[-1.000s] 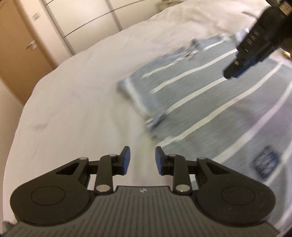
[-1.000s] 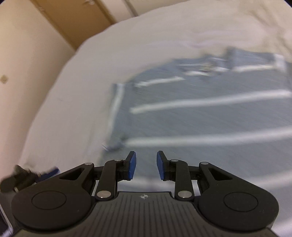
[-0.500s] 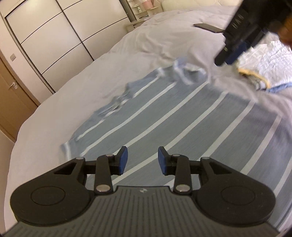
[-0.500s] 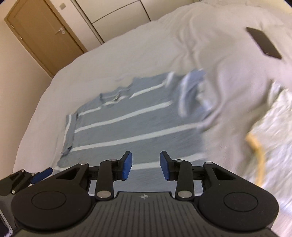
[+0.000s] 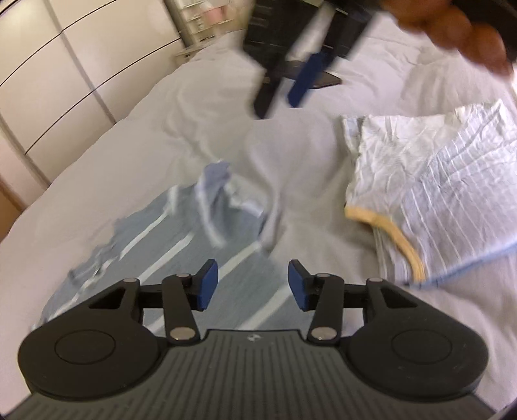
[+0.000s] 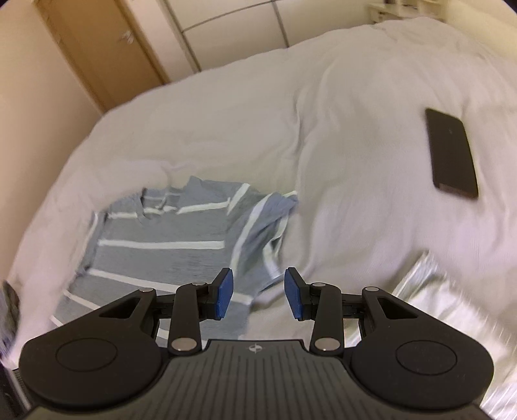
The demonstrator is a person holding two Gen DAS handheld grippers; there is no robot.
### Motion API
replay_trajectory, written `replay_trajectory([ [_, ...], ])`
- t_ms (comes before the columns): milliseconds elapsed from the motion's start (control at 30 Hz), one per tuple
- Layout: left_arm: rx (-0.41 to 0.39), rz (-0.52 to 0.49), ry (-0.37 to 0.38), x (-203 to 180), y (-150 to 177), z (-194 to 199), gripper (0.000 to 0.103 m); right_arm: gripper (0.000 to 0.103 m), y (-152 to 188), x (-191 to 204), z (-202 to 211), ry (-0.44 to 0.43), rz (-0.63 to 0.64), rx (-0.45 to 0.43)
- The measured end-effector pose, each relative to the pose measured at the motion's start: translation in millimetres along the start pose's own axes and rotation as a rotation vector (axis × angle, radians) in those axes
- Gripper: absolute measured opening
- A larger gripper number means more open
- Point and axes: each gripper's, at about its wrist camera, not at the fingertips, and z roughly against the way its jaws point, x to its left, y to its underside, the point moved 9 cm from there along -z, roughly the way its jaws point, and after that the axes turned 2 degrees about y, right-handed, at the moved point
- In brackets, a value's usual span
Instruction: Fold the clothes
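Both my tools, left tool (image 5: 252, 281) and right tool (image 6: 258, 292), apart and empty, left just widened; striped shirt (image 6: 168, 239) flat on bed (image 6: 339, 129).

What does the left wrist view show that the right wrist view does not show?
Only the left wrist view: the right gripper from outside, the hand holding it, and the yellow trim of the white garment. Only the right wrist view: the brown door. Both share the striped blue shirt, the dark phone and the bed.
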Motion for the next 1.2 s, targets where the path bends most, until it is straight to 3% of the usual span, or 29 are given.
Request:
replay_trajectory([
  [167,0.035,0.005,-0.010,-7.9,-22.6,-61.1,0.033,0.038,-28.1,-19.7,-28.6,-0.020,0.078,0.046],
  [333,0.120,0.070,-0.118,4.3,-32.0,-119.2,0.033,0.038,-52.1,-45.2,-58.7,-0.086,0.146,0.074],
  [500,0.208,0.042,-0.192,-2.9,-27.8,-158.6,0.033,0.038,-62.8,-67.5,-93.7,-0.175,0.240,0.122],
  [567,0.224,0.017,-0.214,-5.1,-25.7,-163.1,0.033,0.038,-67.2,-73.6,-106.8,-0.206,0.278,0.141],
  [667,0.222,0.022,-0.241,-5.5,-25.6,-164.1,0.001,0.039,-74.9,-73.7,-123.1,-0.238,0.336,0.159],
  [833,0.139,0.145,-0.198,0.1,-26.5,-144.0,0.001,0.038,-86.6,-49.2,-154.2,-0.278,0.554,0.166],
  [1000,0.095,0.221,-0.149,7.6,-17.4,-131.6,0.001,0.038,-68.3,-22.0,-184.2,-0.301,0.898,0.231],
  [1133,0.059,0.200,-0.122,11.5,-17.4,-131.7,0.001,0.041,-49.5,-18.4,-197.5,-0.311,1.037,0.317],
  [1200,0.047,0.184,-0.110,10.5,-17.5,-132.8,0.001,0.042,-46.5,-19.1,-198.5,-0.322,1.072,0.300],
])
